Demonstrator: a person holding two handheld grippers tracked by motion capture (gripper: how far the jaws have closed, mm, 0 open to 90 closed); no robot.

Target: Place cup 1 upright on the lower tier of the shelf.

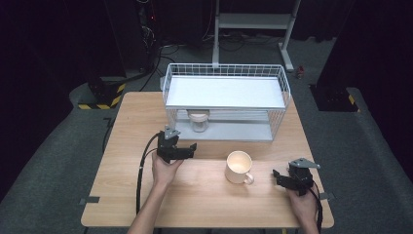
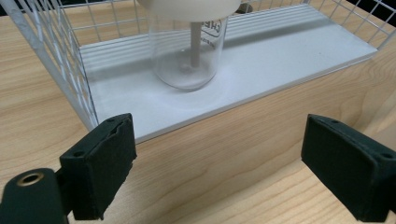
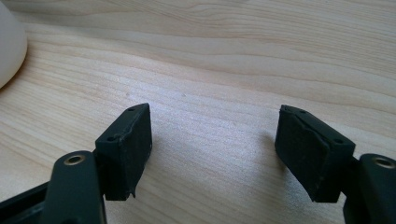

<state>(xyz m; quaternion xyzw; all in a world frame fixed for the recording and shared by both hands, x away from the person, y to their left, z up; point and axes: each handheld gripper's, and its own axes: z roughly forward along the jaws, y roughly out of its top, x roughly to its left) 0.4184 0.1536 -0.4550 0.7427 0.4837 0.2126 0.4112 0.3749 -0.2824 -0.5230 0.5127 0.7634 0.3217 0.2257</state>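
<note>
A clear glass jar (image 1: 199, 122) with a cream lid stands on the lower shelf of the white wire rack (image 1: 224, 73). In the left gripper view the jar (image 2: 189, 51) is straight ahead, a short way beyond the jaws. My left gripper (image 1: 193, 146) is open and empty, pointing toward the rack's front edge. A cream mug (image 1: 239, 167) sits mid-table, handle toward the right. My right gripper (image 1: 275, 174) rests low over the wood, open and empty, to the right of the mug; the mug's side (image 3: 9, 46) shows at the left edge of the right gripper view.
The wooden table (image 1: 146, 195) has bare wood in front and at both sides. The rack's white upper shelf (image 1: 224, 91) overhangs the jar. A grey lower shelf board (image 2: 289, 56) runs to the right. Dark floor and a metal stand (image 1: 253, 22) lie beyond.
</note>
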